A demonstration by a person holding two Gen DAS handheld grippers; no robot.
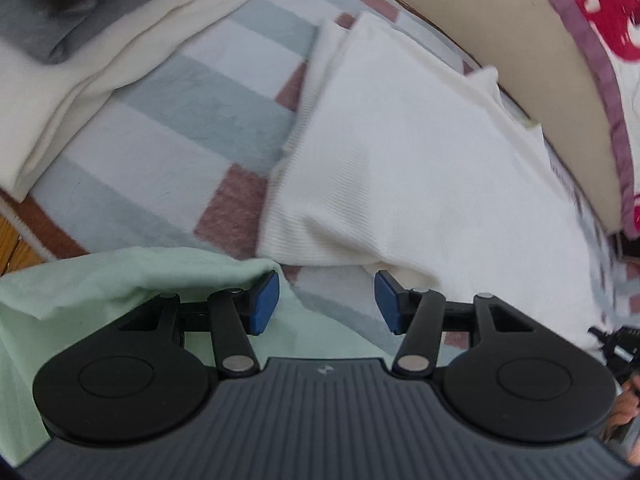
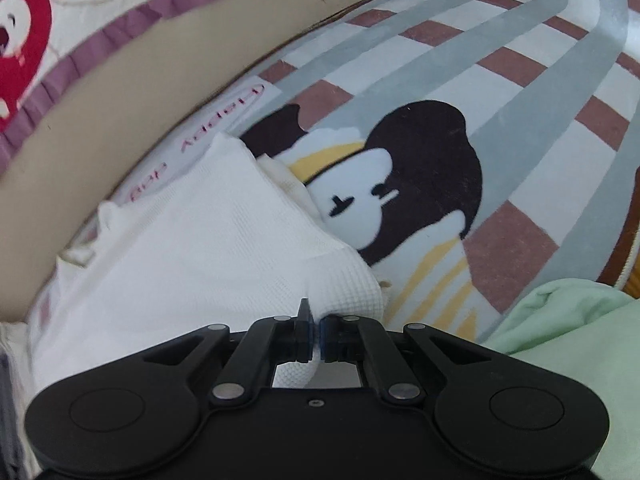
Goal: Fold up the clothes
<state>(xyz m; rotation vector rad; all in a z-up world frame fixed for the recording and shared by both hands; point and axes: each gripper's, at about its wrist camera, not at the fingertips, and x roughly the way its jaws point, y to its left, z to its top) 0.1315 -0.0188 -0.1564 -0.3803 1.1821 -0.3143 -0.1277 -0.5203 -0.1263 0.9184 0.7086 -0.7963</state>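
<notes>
white garment (image 2: 192,240) pinched at one corner, flat on the checked blanket (image 2: 520,80).
right gripper (image 2: 316,336) clamps its edge; left gripper (image 1: 326,304) gapes empty nearby, so a one-sided pull could skew or unfold it.

Checked blanket (image 1: 168,168) as work surface, clothes lying on it.
Grey-blue, white and dusty-red squares; cartoon figure print (image 2: 404,184) in right wrist view. On it: folded white knit garment (image 1: 400,168), pale green garment (image 1: 120,280) at near edge, cream cloth pile (image 1: 80,92) topped by grey cloth (image 1: 52,12) at far left.
</notes>
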